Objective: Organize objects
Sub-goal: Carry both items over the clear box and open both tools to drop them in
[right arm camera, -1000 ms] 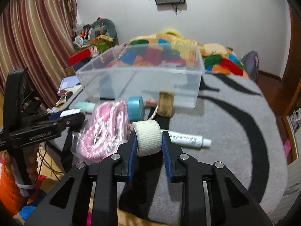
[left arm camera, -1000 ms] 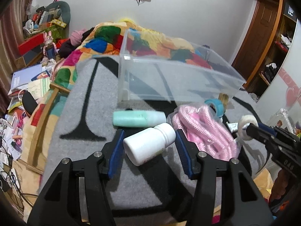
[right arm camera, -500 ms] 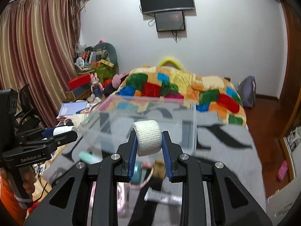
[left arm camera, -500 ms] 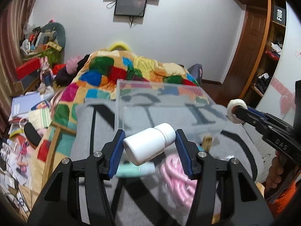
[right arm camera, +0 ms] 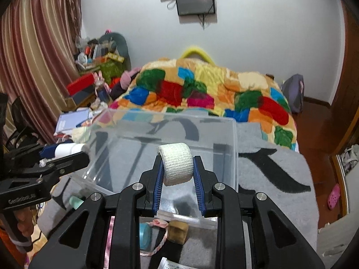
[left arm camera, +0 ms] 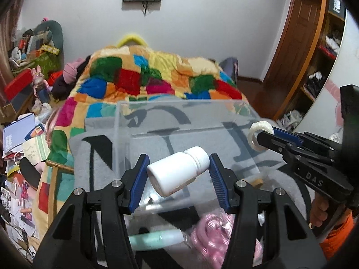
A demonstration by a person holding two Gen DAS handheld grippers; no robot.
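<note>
While left gripper (left arm camera: pixel 178 174) pinches white bottle (left arm camera: pixel 177 173) and right gripper (right arm camera: pixel 178 172) pinches bandage roll (right arm camera: pixel 177 165) (both above clear bin (right arm camera: pixel 233 148)), lower well inside before releasing.

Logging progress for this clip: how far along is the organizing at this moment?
Nothing shows inside the clear plastic bin yet. In hand: the left hand-held gripper holds a white plastic bottle and the right hand-held gripper a white gauze roll, both over the bin. Left on the grey blanket: pink coiled cord, mint tube, blue tape roll, brown block.
</note>
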